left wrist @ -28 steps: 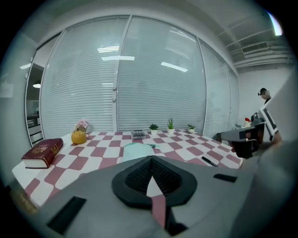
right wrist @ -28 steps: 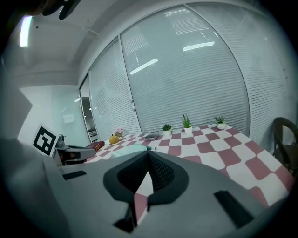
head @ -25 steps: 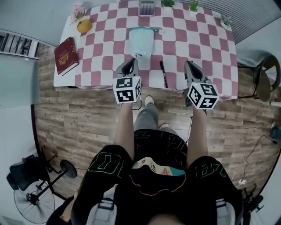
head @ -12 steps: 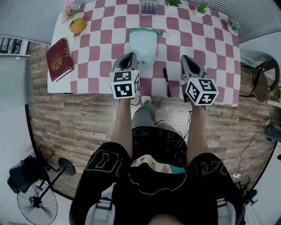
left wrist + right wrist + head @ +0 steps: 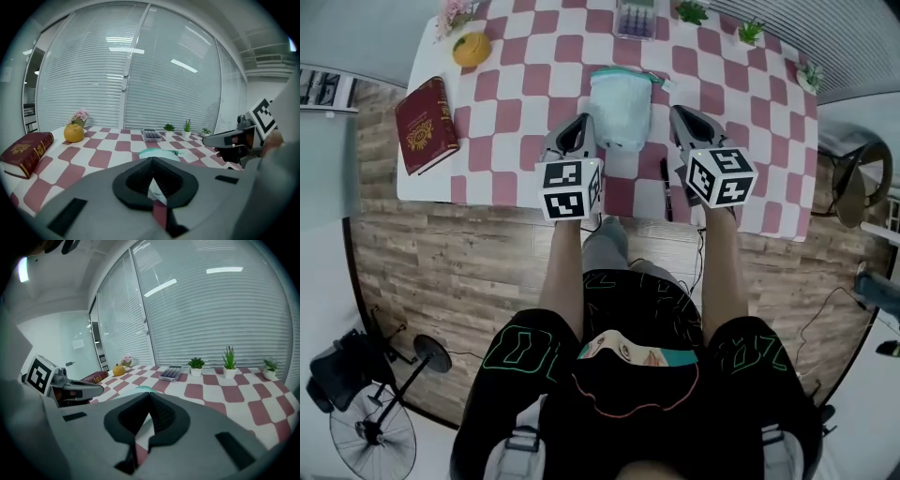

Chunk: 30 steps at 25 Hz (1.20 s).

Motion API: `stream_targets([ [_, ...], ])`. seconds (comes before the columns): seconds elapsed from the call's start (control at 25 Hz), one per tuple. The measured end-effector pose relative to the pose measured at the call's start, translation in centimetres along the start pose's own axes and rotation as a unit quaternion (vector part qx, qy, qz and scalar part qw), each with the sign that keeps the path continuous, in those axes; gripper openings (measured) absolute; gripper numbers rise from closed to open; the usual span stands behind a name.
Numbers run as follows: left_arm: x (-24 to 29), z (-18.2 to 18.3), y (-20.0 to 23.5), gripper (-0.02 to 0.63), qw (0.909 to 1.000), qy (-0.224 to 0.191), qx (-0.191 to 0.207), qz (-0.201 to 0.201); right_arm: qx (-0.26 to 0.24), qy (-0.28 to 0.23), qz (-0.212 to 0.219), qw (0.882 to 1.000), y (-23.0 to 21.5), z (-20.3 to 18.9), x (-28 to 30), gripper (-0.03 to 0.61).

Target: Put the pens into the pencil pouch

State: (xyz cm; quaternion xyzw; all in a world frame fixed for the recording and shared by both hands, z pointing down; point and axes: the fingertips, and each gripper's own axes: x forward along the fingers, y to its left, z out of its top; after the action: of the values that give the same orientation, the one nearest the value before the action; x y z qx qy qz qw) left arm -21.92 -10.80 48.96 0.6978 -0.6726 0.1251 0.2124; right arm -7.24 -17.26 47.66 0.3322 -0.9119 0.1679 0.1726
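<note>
Left gripper (image 5: 579, 127) and right gripper (image 5: 678, 116) both have jaws pressed together, empty; pouch (image 5: 620, 108) lies between the two tips; pen (image 5: 666, 192) sits back behind the right jaws, near the table (image 5: 516, 84) edge; danger: shut jaws may knock it off, or shove the pouch

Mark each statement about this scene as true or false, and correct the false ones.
1. The left gripper and the right gripper are both shut and empty. True.
2. The pen is inside the pencil pouch. False: it lies on the tablecloth beside the right gripper, outside the pouch.
3. In the head view, the red book lies left of the left gripper. True.
4. The round orange object sits on the book. False: it stands apart from the book, farther back.
</note>
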Motion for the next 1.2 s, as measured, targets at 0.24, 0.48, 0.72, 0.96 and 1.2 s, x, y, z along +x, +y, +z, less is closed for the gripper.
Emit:
stream_targets([
  [0.24,0.4,0.0,2.0,-0.003,0.9996,-0.005,-0.026,-0.008,-0.022,0.041,0.013,0.999,1.7,0.2,3.8,0.000],
  [0.48,1.3,-0.5,2.6,-0.003,0.9968,0.000,-0.069,-0.040,-0.042,0.089,0.021,0.995,2.7,-0.4,7.5,0.000],
  [0.72,1.8,0.1,3.7,-0.003,0.9944,-0.012,-0.091,-0.053,-0.052,0.136,0.032,0.989,3.1,-1.3,10.6,0.033],
  [0.96,2.1,0.7,4.8,-0.003,0.9927,-0.020,-0.103,-0.059,-0.049,0.158,0.024,0.986,2.8,-1.5,12.1,0.115],
  [1.2,2.3,0.8,5.4,-0.003,0.9916,-0.022,-0.109,-0.066,-0.013,0.181,0.015,0.983,2.5,-2.1,13.2,0.258],
])
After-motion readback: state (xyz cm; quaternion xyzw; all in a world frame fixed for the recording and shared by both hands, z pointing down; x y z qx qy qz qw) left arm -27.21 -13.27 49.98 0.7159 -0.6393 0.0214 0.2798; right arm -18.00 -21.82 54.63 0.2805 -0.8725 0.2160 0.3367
